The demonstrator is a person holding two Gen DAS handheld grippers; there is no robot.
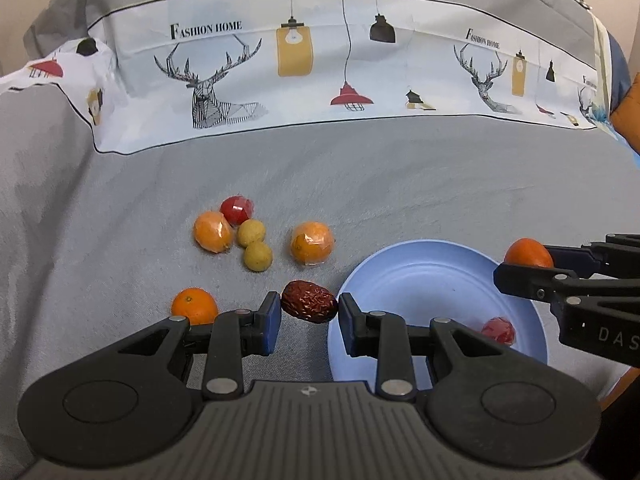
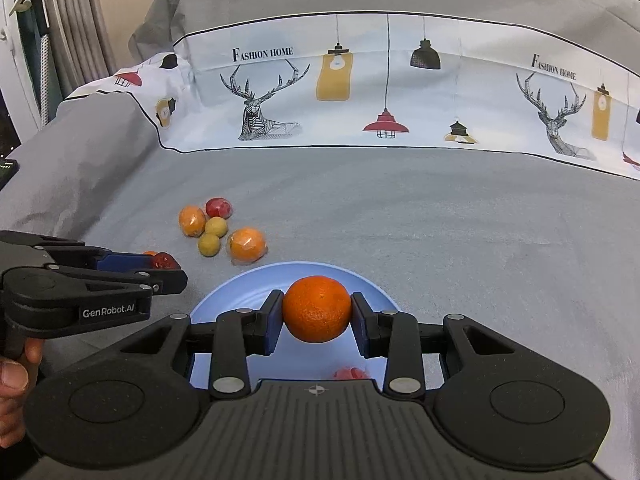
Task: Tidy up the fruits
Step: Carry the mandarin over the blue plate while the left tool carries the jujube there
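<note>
Only our left view shows a loose orange [image 1: 195,306]; left gripper [image 1: 309,309] clamps a date [image 1: 308,301], right gripper [image 2: 317,312] a mandarin [image 2: 317,308], over grey bedding [image 2: 480,240].

Home bedroom, by the look of it. Work surface is a bed under a grey quilt [image 2: 460,240], soft and creased. Across upper frame, a turned-back white band of bedding [image 2: 380,88] printed with deer heads, hanging lamps and the words "FASHION HOME". Upper left of right wrist view: pale pleated curtain [image 2: 76,20] beside a dark window edge. Lower centre: blue plastic plate [image 1: 400,272] lying directly on the quilt.
</note>
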